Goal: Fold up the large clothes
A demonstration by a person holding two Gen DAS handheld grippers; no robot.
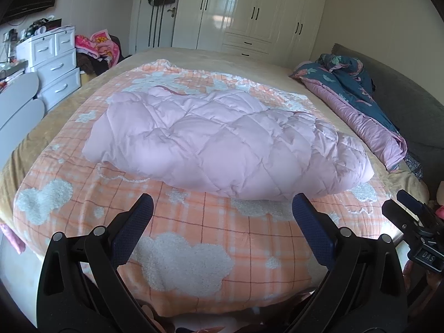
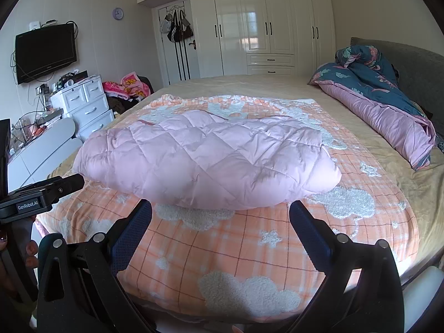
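The left gripper (image 1: 222, 208) sits lowest in its own view, its two blue-padded fingers (image 1: 133, 230) spread wide with nothing between them, hanging above the near edge of an orange checked blanket (image 1: 194, 222) patterned with fluffy white clouds. The right gripper (image 2: 220, 213) is released in the same way, jaws wide apart and empty, over the same blanket. Each gripper shows in the other's view: the right one's dark body at the far right of the left view, the left one at the far left edge of the right view (a few fingertips of the person's hand show just beneath it).

Straight ahead of both grippers, just beyond the fingertips and not touched by them, lies the pink quilted coat (image 1: 222, 141), folded into a thick puffy bundle resting on the blanket in the middle of the bed (image 2: 249, 86).

Ahead and to the right of the grippers, a rolled quilt (image 2: 388, 102), teal floral outside and pink inside, lies along the grey headboard (image 2: 416, 66). Ahead and to the left stands a white drawer unit (image 2: 86, 105); a white wardrobe (image 2: 263, 27) fills the far wall.
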